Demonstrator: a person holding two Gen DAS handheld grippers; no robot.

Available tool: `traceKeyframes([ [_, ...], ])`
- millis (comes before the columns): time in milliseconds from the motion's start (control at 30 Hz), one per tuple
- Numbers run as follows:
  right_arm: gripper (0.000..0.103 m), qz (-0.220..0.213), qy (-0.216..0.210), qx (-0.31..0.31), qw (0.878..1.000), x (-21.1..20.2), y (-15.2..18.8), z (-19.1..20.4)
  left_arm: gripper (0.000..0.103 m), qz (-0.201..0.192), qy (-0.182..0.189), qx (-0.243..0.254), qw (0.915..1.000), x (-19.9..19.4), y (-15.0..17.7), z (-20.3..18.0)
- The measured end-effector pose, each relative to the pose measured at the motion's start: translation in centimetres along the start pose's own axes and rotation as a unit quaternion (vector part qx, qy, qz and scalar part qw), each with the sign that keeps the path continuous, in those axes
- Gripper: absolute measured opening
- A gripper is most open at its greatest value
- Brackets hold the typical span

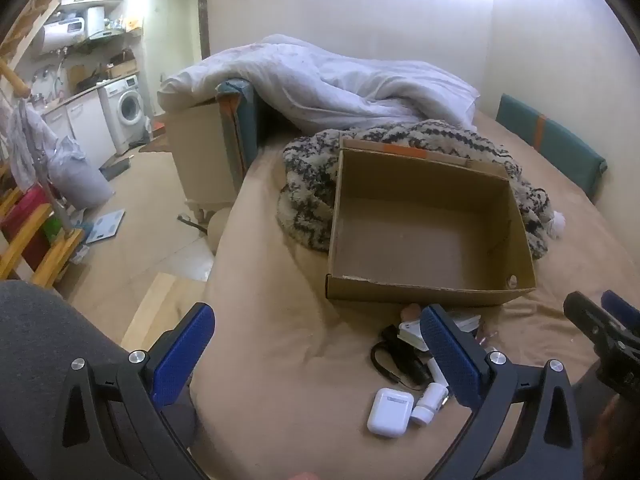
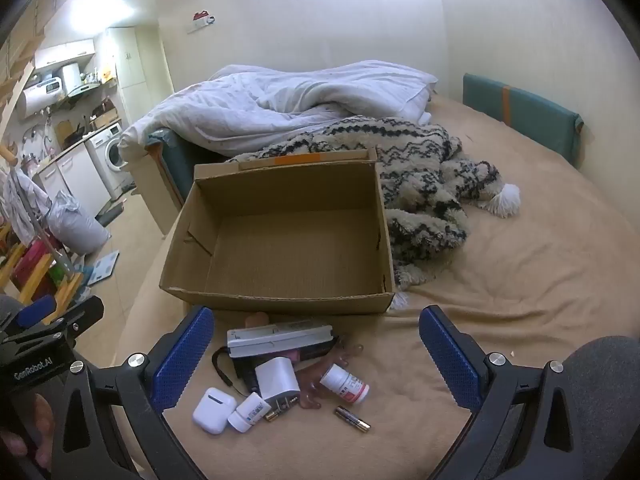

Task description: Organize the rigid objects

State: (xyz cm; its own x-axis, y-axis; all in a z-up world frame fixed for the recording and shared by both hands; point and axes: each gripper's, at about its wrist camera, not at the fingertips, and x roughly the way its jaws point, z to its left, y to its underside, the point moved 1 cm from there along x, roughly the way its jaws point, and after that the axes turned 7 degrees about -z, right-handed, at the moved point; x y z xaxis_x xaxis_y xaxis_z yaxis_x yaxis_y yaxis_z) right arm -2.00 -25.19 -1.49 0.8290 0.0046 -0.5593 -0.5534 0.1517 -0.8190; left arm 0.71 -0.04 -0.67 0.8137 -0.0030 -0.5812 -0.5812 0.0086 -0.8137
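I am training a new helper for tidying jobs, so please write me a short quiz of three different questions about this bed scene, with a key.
1. True or false: the cardboard box already holds items.
2. Which lies nearest the white earbud case? A) small white bottle B) loose battery C) patterned blanket
3. Fill in: both the left gripper and the right gripper have their jaws ____.

Key: 1 false; 2 A; 3 open.
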Motion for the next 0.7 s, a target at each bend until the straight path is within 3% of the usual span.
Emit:
traceKeyframes([
  [700,0.103,0.002,0.002,-0.002,1.0,0.04,0.01,-0.01,0.103,0.005,0.005,-0.005,1.0,0.06,0.14,-0.19],
])
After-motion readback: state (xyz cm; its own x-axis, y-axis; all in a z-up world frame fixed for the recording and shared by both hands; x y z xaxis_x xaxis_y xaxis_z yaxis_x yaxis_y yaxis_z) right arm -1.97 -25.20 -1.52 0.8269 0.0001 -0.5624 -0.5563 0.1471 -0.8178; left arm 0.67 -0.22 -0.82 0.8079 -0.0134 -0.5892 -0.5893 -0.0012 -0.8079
